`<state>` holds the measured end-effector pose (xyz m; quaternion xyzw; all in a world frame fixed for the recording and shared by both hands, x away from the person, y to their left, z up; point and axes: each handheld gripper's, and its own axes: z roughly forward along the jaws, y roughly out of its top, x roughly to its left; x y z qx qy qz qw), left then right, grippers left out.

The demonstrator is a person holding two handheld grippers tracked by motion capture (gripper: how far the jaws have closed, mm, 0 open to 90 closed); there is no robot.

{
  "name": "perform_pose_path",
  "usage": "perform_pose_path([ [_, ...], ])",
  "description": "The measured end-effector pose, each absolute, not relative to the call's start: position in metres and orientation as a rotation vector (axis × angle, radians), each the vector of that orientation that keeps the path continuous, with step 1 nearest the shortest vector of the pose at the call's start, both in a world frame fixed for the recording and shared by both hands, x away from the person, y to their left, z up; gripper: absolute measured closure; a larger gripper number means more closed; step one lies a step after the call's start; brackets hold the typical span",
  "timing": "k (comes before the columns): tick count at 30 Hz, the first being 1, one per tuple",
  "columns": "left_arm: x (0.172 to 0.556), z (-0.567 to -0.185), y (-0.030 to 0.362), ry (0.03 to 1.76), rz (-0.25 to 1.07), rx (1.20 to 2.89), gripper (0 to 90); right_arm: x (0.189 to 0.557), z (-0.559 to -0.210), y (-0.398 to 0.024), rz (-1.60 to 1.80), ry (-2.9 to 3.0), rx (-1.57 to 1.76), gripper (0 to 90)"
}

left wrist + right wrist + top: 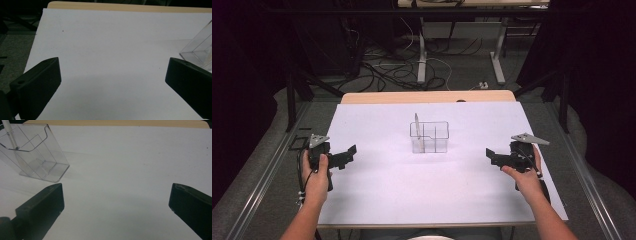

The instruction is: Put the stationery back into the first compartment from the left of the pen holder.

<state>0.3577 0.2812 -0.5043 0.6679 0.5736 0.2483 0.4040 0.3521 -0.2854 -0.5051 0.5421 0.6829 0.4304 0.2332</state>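
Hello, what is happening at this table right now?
A person holds a black two-jaw gripper in each hand over a white table. The left gripper and the right gripper both hang open and empty, at either side of a clear plastic divided holder. A thin white stick stands inside the holder. Nothing is being gripped.

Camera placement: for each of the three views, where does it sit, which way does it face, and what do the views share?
High view: above the person's side, facing forward and down on the white table; both forearms, left gripper and right gripper show.
Left gripper view: rides the left gripper, jaws wide apart, facing the table's far edge.
Right gripper view: rides the right gripper, jaws wide apart.
Shared: all three show the clear plastic compartment holder.
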Motion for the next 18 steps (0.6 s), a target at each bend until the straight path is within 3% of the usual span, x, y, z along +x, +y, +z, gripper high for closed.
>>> perform_pose_path([
  [18,0.360,-0.516,0.287,1.486,0.625,1.679,0.3,0.355,-0.510,-0.286,1.170,1.887,1.503,0.0],
])
